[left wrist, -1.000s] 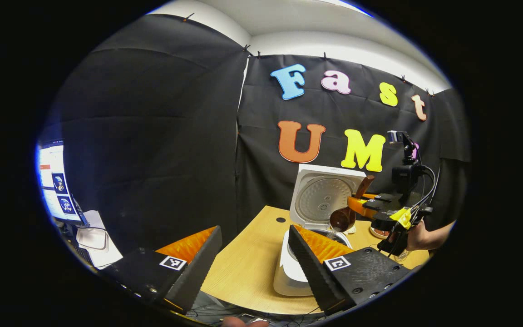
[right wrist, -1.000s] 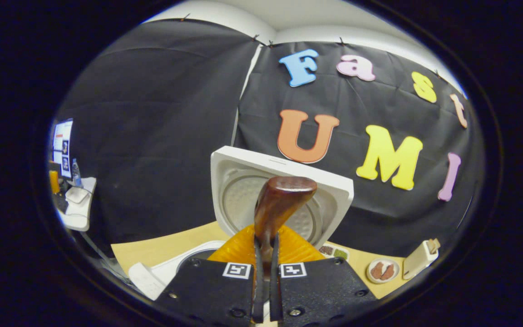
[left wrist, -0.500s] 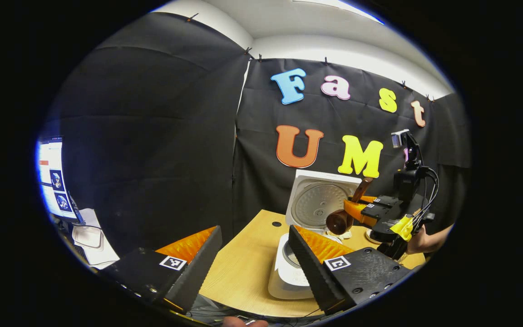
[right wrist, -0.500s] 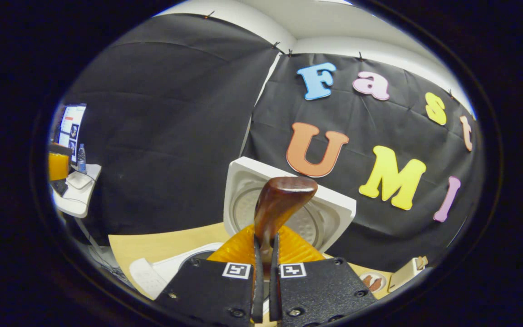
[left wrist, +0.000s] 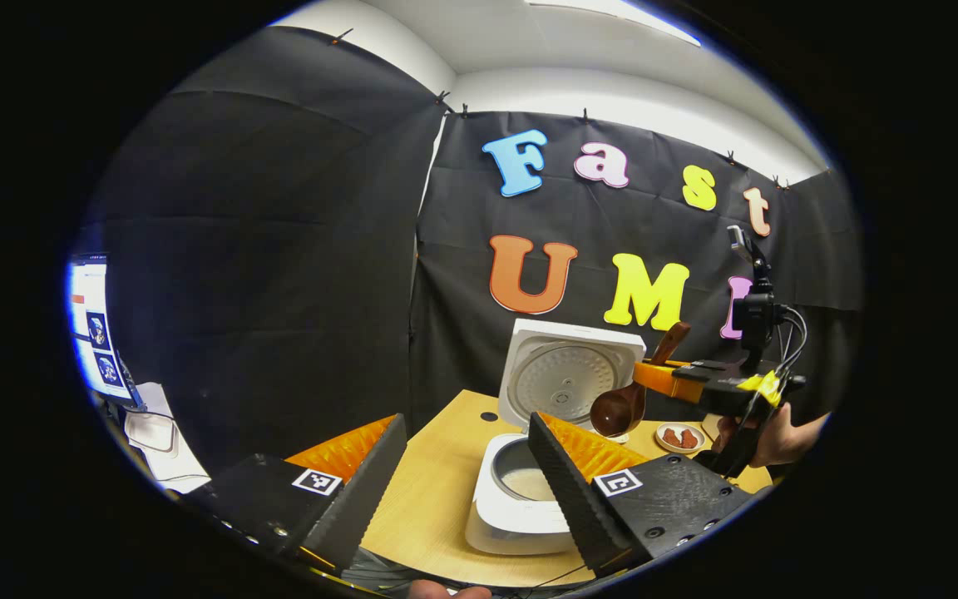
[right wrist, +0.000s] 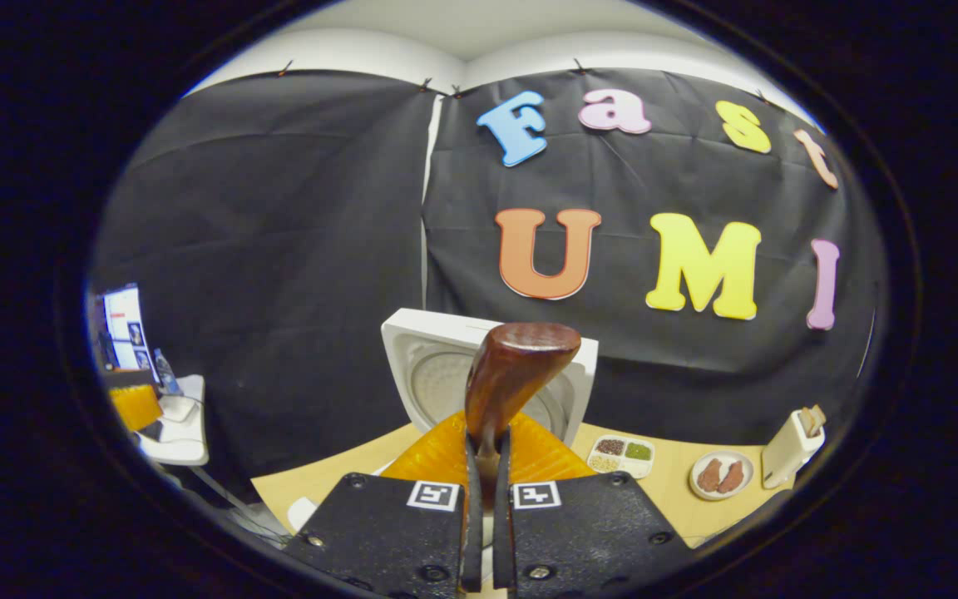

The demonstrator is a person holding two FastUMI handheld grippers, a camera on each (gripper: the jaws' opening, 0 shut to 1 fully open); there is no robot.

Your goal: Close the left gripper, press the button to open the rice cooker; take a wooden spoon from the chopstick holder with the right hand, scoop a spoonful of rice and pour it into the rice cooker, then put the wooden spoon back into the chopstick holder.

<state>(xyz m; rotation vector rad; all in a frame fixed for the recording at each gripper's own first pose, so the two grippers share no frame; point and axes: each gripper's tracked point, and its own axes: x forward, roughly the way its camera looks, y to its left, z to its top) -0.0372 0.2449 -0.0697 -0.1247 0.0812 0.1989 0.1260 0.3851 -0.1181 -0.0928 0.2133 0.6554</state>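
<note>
Clamped on the wooden spoon [right wrist: 502, 391], my right gripper [right wrist: 486, 499] has both fingers pressed against the handle, low on its length, with the handle end rising straight up ahead of the fingers in the right gripper view. In the left gripper view the same spoon [left wrist: 633, 391] runs on a slant, its long axis going from the handle tip up and right down to the bowl at lower left, and the bowl hangs above and just to the right of the rice cooker [left wrist: 520, 499]. My left gripper [left wrist: 466, 491] stands with its fingers spread wide and nothing between them.

I judge the pour done or nearly so (pale rice lies in the pot), so the coming move is the return to the chopstick holder [right wrist: 791, 445], which stands at the far right of the table [right wrist: 346, 466], past the sectioned tray [right wrist: 622, 453] and the small plate [right wrist: 720, 474]. It lies to the right of my right fingers, and that hand is plainly the nearer one. The cooker's lid [left wrist: 570, 378] stands upright just behind the spoon, so I would draw away from it before swinging right. Above the tray and plate the room looks open; the holder sits near the table's right edge, so overshoot is the risk.
</note>
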